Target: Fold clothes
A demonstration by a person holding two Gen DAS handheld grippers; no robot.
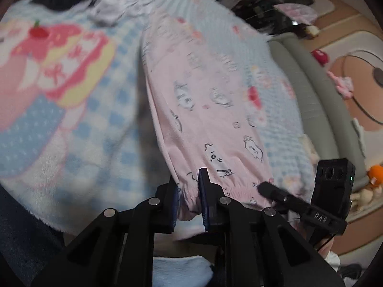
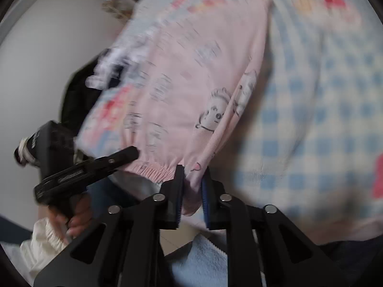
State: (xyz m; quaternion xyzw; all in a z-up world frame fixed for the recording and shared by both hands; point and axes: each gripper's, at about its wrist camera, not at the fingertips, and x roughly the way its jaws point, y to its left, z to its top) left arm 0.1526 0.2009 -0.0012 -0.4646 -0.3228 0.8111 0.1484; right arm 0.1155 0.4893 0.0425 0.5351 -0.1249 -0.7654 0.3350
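Pinching the pink pants (image 1: 208,110) at the elastic hem, the left gripper (image 1: 189,191) and right gripper (image 2: 192,186) are both clamped on it, probably to fold it over the blanket (image 1: 100,124).

Pink garment (image 1: 210,110) printed with small cartoon animals, gathered elastic hem (image 2: 155,171) nearest the cameras, stretched out lengthwise, blurred, over a blue-and-white checked blanket (image 1: 115,119).

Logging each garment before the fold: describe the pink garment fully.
The pink garment looks like soft knit cotton, pale pink with outlined cartoon animals and a gathered elastic band along its near edge. It lies stretched over a blue checked fleece blanket. The left gripper pinches one end of the band; the right gripper pinches the other end. The far part is blurred.
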